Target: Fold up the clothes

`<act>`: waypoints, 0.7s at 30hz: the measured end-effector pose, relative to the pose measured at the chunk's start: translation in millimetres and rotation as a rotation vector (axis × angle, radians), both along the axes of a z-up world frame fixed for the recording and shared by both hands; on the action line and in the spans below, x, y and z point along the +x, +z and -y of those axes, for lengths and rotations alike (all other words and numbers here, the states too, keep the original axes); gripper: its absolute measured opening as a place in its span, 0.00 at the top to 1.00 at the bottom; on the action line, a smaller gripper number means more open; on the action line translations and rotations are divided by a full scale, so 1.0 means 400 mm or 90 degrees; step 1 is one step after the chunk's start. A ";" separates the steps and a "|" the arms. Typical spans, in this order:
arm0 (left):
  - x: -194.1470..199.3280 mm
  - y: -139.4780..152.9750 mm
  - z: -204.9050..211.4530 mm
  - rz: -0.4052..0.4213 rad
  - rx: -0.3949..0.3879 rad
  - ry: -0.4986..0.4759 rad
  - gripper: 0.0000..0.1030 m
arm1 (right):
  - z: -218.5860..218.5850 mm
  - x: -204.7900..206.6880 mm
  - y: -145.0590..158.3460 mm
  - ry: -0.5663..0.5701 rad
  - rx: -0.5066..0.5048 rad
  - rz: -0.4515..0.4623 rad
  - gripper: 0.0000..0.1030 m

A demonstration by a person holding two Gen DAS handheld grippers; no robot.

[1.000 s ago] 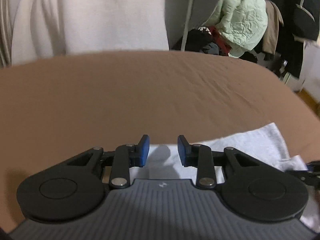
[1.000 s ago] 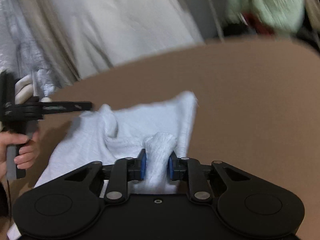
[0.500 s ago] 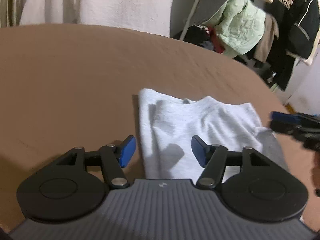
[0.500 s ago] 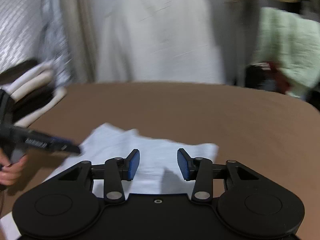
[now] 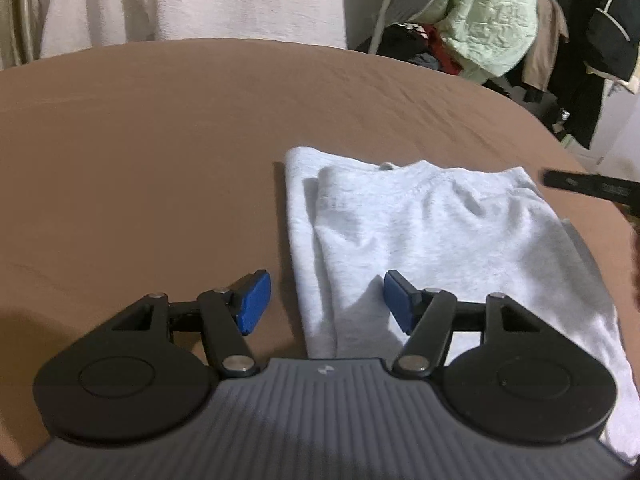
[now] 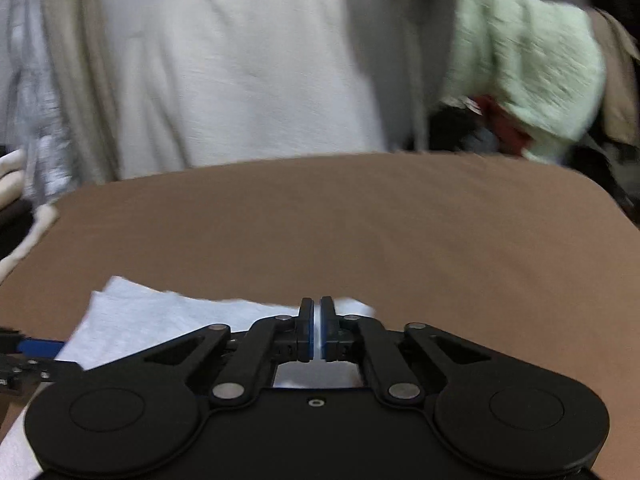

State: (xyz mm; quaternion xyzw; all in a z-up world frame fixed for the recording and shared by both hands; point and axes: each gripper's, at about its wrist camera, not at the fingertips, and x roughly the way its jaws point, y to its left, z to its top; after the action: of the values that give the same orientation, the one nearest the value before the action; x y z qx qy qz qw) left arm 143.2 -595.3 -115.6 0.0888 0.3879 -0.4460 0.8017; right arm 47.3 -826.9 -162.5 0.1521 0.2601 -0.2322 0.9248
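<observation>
A light grey sweatshirt [image 5: 440, 240] lies folded on the brown bed sheet [image 5: 160, 140], its collar towards the far side. My left gripper [image 5: 326, 300] hovers open over the garment's left edge, one pad above the sheet, the other above the cloth, nothing gripped. At the right edge of the left wrist view a black finger of my right gripper [image 5: 592, 186] pokes in. In the right wrist view the right gripper [image 6: 316, 332] is closing, its pads almost together with no cloth between them. The sweatshirt [image 6: 160, 312] lies below and to its left.
Behind the bed hang a white cloth [image 5: 200, 0] and a rack with a pale green quilted jacket [image 5: 492, 20] and dark clothes [image 5: 608, 40]. Cream bedding [image 6: 12, 176] is stacked at the far left. The brown sheet [image 6: 400, 240] stretches beyond the garment.
The right gripper let go of the bunched cloth, opened, rose and has closed again on nothing. The left gripper opened wider and drew back, so the folded sweatshirt now shows in front of it.
</observation>
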 end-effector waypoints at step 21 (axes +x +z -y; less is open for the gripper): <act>0.139 0.029 0.011 -0.062 -0.178 0.012 0.91 | -0.033 -0.124 -0.059 0.085 0.097 0.129 0.90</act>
State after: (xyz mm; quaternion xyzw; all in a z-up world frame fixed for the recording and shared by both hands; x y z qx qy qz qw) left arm 198.9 -599.8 -103.9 -0.0496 0.3612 -0.4919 0.7906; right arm -2.1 -813.8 -186.1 0.2271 0.1918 -0.1329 0.9455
